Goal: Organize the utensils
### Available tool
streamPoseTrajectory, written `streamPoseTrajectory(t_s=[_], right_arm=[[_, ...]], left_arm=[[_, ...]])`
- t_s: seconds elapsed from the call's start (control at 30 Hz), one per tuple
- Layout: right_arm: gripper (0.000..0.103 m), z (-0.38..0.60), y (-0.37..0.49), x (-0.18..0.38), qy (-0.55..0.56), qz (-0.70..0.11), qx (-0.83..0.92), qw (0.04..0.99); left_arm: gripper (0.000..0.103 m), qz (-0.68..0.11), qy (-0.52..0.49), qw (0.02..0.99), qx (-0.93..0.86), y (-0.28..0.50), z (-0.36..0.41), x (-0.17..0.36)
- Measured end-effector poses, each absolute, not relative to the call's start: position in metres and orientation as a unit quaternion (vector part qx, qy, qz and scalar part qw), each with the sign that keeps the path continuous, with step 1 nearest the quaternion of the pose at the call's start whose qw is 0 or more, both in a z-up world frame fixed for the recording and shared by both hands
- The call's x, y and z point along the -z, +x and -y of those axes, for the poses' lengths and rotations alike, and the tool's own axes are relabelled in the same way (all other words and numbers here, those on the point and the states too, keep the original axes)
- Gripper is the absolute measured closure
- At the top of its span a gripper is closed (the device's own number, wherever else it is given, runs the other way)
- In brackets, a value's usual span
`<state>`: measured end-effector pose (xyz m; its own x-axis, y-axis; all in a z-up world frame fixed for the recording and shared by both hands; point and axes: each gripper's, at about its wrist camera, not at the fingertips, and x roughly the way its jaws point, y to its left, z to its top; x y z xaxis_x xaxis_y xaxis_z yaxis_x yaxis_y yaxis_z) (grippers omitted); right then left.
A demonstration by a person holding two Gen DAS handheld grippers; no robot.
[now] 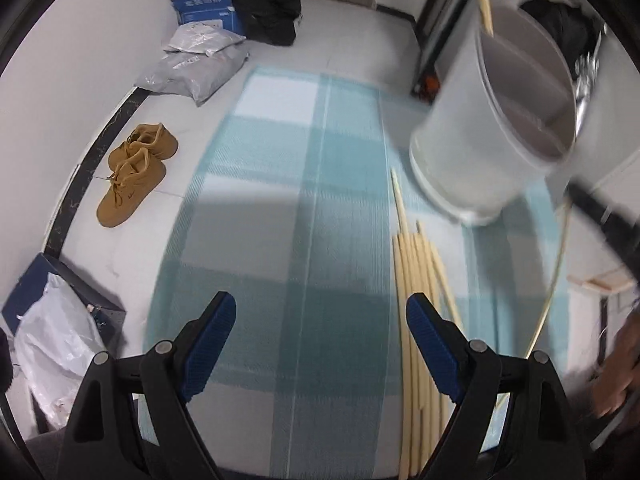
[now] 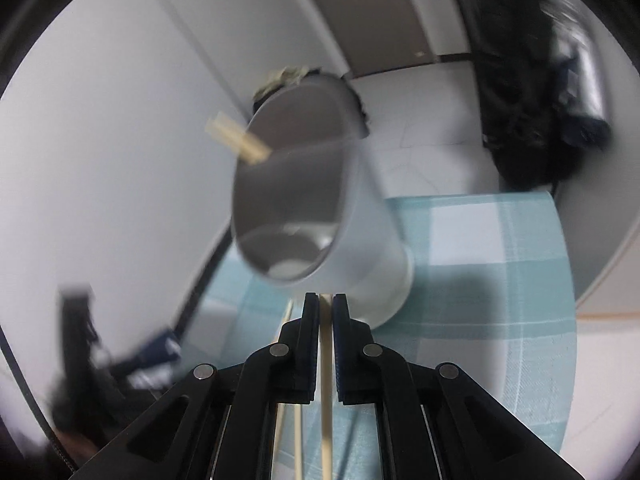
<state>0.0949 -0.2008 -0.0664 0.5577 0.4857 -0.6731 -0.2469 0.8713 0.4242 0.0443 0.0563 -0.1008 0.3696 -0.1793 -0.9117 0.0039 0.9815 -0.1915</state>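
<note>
Right gripper (image 2: pixel 326 300) jaws pressed nearly together, pinching one pale chopstick (image 2: pixel 325 380) that runs back between the fingers toward the camera. Two more thin sticks show below the left finger of that gripper, lying over the cloth. Just ahead of the tips sits the grey utensil holder (image 2: pixel 316 200), tilted in view, mouth facing the camera, a divider across its inside. One chopstick end (image 2: pixel 236 140) sticks out over its far-left rim. Holder stands on the blue-and-white checked tablecloth (image 2: pixel 500 280). Whether the held chopstick tip touches the holder cannot be told.

Left gripper (image 1: pixel 320 312) jaws spread wide, blue ribbed pads, nothing between them; it hovers over the same tablecloth (image 1: pixel 280 200). Just beside its right finger lies a bundle of chopsticks (image 1: pixel 416 288), side by side lengthwise on the cloth, running up toward the holder (image 1: pixel 488 128), which is at upper right and blurred. A stick (image 1: pixel 484 0) pokes out of its top. One thin stick (image 1: pixel 556 272) slants at far right near a dark blurred shape, likely the other gripper.

Beyond the table on the floor: tan shoes (image 1: pixel 136 172), grey plastic parcels (image 1: pixel 196 64), a blue box (image 1: pixel 208 10), a black bag (image 1: pixel 264 4). White plastic bag (image 1: pixel 56 352) on a dark box at lower left.
</note>
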Motion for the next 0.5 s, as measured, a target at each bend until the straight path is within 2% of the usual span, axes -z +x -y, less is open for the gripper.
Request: streamPoseTrajectory(t_s=[0.2, 0.5], right_arm=[[0.097, 0.244, 0.091, 0.065, 0.219, -0.415, -0.194, 0.861], [0.097, 0.251, 0.066, 0.046, 0.201, -0.387, -0.204, 0.877]], left_arm=[[0.019, -0.61, -0.072, 0.786, 0.069, 0.032, -0.041, 0.117], [0.019, -0.611, -0.032, 0.789, 0.048, 0.025, -0.026, 0.122]])
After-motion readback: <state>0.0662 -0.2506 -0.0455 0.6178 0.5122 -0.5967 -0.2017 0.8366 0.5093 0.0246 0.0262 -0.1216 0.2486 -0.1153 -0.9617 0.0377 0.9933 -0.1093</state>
